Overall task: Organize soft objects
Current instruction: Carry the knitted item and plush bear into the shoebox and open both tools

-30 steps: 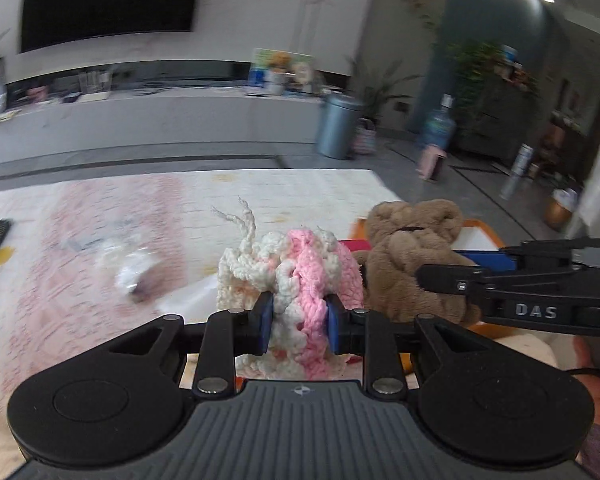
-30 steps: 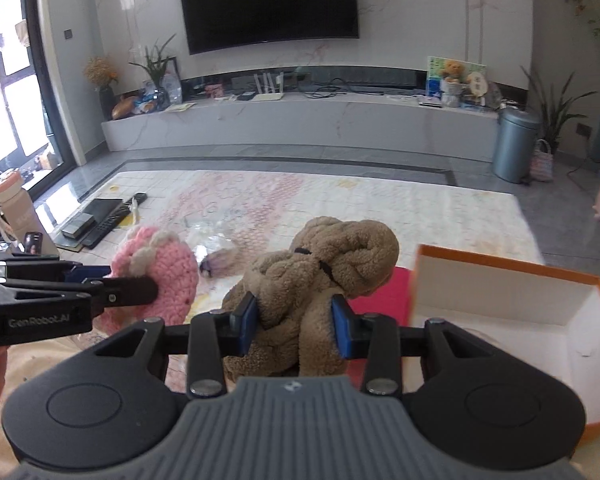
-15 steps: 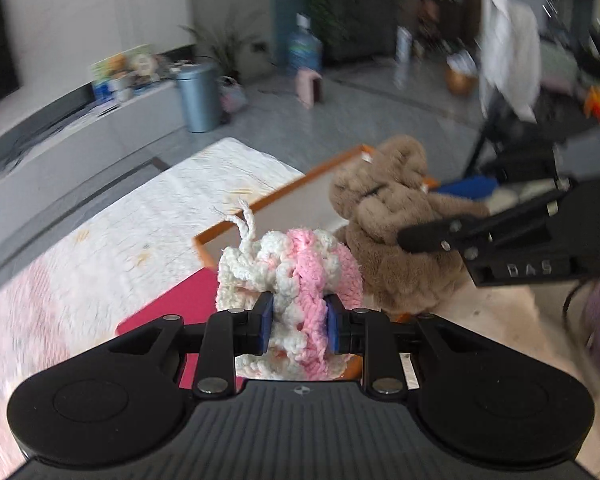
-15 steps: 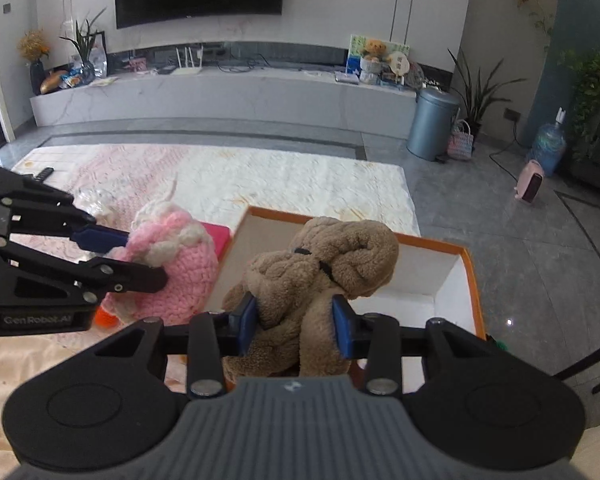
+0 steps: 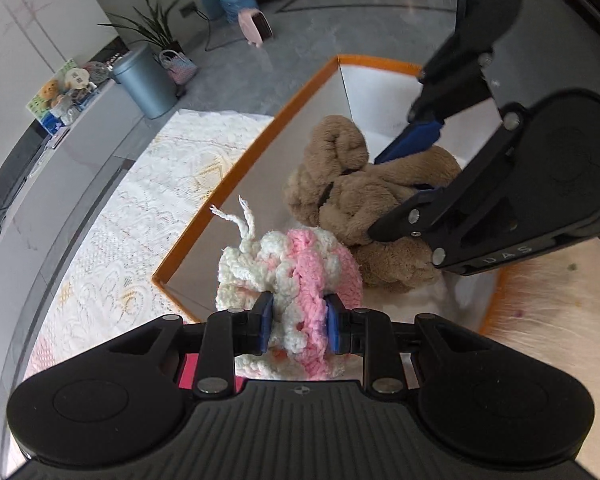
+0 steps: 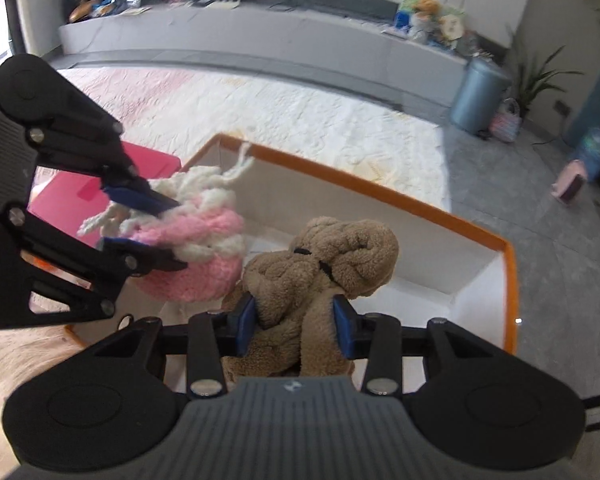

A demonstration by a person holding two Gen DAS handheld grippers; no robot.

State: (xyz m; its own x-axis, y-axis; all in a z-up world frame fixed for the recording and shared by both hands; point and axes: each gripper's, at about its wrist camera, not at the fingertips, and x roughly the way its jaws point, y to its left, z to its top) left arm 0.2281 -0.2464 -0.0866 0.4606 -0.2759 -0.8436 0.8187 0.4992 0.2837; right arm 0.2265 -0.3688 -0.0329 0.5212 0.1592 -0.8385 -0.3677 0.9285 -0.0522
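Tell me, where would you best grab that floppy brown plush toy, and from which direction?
Around its narrow middle, below the bulky head, coming from above and behind, probably. That is how the right gripper has the brown plush toy: blue pads press both sides of the soft body, which squashes and fills the gap. The head and limbs look too floppy or bulky. The left gripper pinches the pink-and-white crochet piece likewise.

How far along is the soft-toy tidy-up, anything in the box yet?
Done: nothing visibly released yet; the box's visible floor is bare. In hand: left gripper clamps the pink-and-white crochet piece, right gripper clamps the brown plush, both over the box. Left: lower and let go. The red item beside the box is untouched.
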